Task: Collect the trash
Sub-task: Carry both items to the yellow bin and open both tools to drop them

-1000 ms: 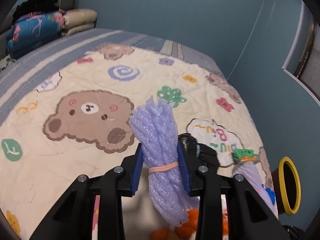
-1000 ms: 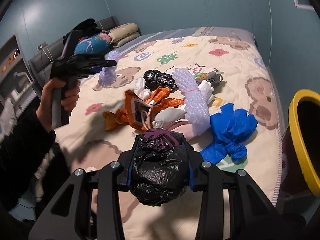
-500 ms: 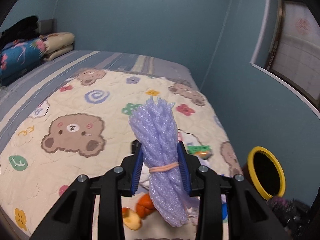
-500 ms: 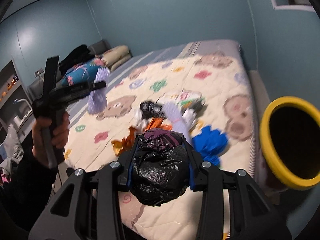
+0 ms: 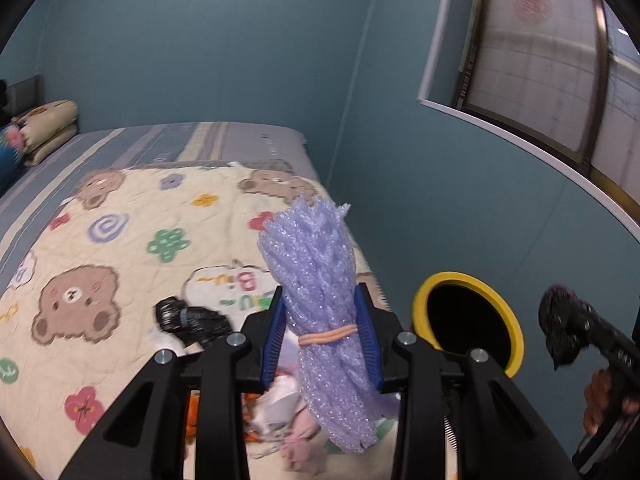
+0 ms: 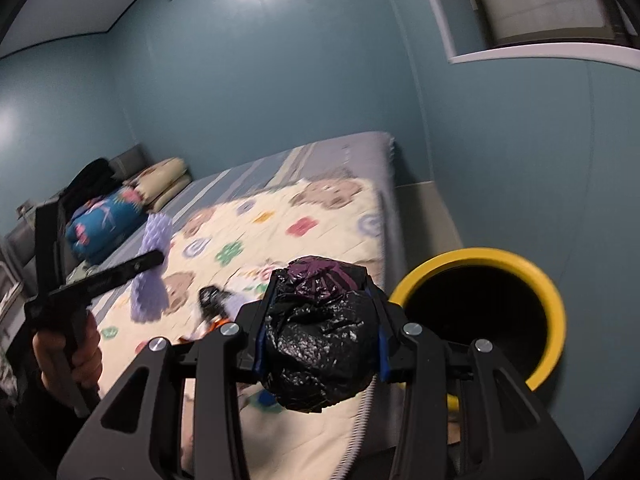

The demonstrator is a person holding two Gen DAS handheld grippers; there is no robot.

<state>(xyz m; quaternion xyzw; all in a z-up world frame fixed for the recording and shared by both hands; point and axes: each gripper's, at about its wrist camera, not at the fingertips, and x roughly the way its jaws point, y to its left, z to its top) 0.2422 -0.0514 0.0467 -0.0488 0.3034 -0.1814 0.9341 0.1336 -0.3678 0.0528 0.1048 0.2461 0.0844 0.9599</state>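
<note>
My left gripper [image 5: 322,340] is shut on a purple foam net bundle [image 5: 316,280] tied with an orange band, held above the bed. My right gripper [image 6: 320,344] is shut on a knotted black trash bag [image 6: 320,340], held beside the yellow-rimmed bin [image 6: 556,300], just left of its dark opening. The bin [image 5: 420,300] also shows in the left wrist view, right of the bed, with the right gripper and its bag [image 5: 560,332] beyond it. The left gripper and its bundle [image 6: 154,272] show at the left of the right wrist view.
More trash lies on the bear-print quilt [image 5: 120,240]: a black bag [image 5: 188,320], orange wrappers [image 5: 192,416] and pale scraps [image 5: 280,404]. Folded bedding [image 6: 120,216] sits at the bed's head. A blue wall [image 5: 420,200] and window [image 5: 560,60] stand behind the bin.
Both grippers have swung right, away from the trash pile toward the bin, each still holding its item. The bin now looms larger in both views.
</note>
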